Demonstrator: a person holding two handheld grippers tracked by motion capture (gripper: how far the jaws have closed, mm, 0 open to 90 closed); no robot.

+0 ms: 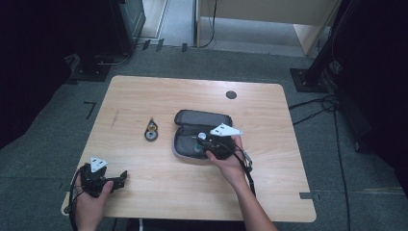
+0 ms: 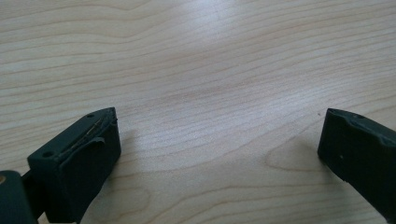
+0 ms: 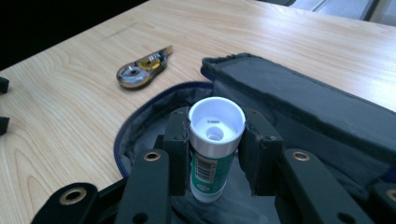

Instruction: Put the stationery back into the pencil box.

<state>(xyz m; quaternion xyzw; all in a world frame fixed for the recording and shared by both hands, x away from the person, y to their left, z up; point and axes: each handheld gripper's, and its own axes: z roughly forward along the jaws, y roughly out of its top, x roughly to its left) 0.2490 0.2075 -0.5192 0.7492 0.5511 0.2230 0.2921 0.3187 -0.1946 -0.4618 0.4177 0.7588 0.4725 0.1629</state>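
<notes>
the right gripper [image 3: 217, 154] squeezes a glue stick [image 3: 212, 154] over the open pencil case [image 3: 299, 98]. the left gripper [image 2: 219, 144] rests with jaws wide apart on the table [image 2: 196, 60].

High view overlooks table [image 1: 144, 96] — gripper views sit close.

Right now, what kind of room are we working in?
Probably a lab or office set up for recording, not a home: a bare wooden table on grey carpet, black stand bases with cables around it. On the table, a pencil case and correction tape.
</notes>
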